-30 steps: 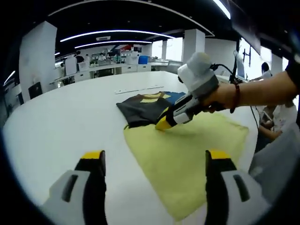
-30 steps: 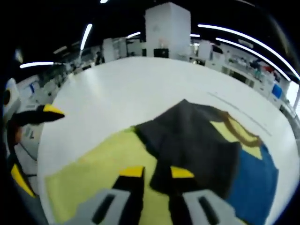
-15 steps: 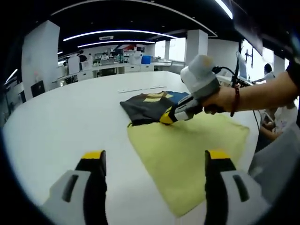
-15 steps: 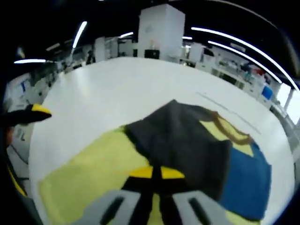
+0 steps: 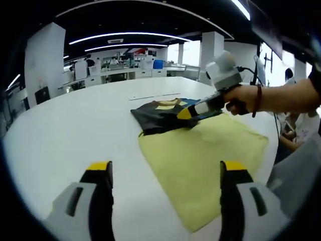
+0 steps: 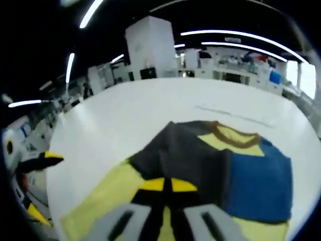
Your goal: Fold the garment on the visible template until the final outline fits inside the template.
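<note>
Right gripper view: right gripper [image 6: 167, 185] fingers clamped on T-shirt [image 6: 210, 160] dark edge | cloth soft, light, limp; pinch hem | left gripper [image 5: 163, 168] fingers spread, empty over table [image 5: 65, 130] | yellow template [image 5: 200, 155] mostly bare

Open-plan office [image 5: 125, 63], white pillars [image 6: 150, 50], ceiling strip lights [image 5: 130, 36].

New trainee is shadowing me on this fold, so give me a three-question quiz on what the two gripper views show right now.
1. True or false: the right gripper is shut on the garment.
2. Which colours show on the garment besides the dark grey panel?
3. Multiple choice: the left gripper is (a) shut on the yellow template, (b) open and holding nothing, (c) shut on the garment.

Key
1. True: its yellow tips meet on the dark edge of the cloth.
2. Blue and yellow, with a brown collar.
3. b: its jaws stand wide apart above the white table.
</note>
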